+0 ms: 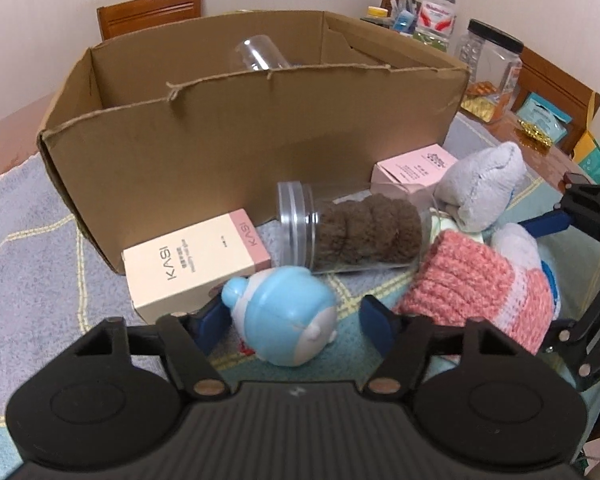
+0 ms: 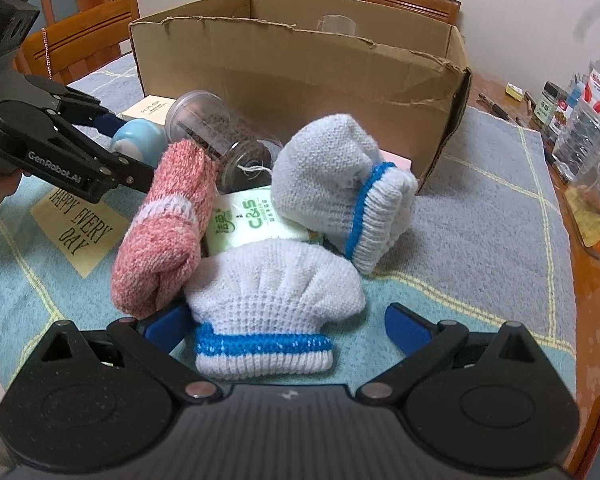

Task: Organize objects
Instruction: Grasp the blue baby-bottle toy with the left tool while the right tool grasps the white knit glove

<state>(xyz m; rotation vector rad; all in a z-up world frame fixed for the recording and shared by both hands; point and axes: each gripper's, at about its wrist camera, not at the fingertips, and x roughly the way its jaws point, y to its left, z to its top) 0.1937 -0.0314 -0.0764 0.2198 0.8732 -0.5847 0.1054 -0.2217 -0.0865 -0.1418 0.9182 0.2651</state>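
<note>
A light-blue round toy [image 1: 284,316] lies on the cloth between the fingers of my left gripper [image 1: 292,312]. The left finger touches it, the right finger stands a little apart, so the gripper is open. Behind it lie a KASI box [image 1: 188,264], a clear jar of brown puffs [image 1: 364,232] on its side and a pink box [image 1: 412,168]. A pink sock [image 2: 164,224], a C&S tissue pack [image 2: 248,220] and a grey glove [image 2: 340,184] are piled together. My right gripper [image 2: 288,328] is open around a white glove with a blue band [image 2: 268,292].
A big open cardboard box [image 1: 220,140] stands behind the pile with a clear cup [image 1: 260,54] inside. A water bottle [image 1: 438,4], a black-lidded jar [image 1: 488,68] and small items crowd the table's right side. Wooden chairs [image 2: 80,40] stand around the table.
</note>
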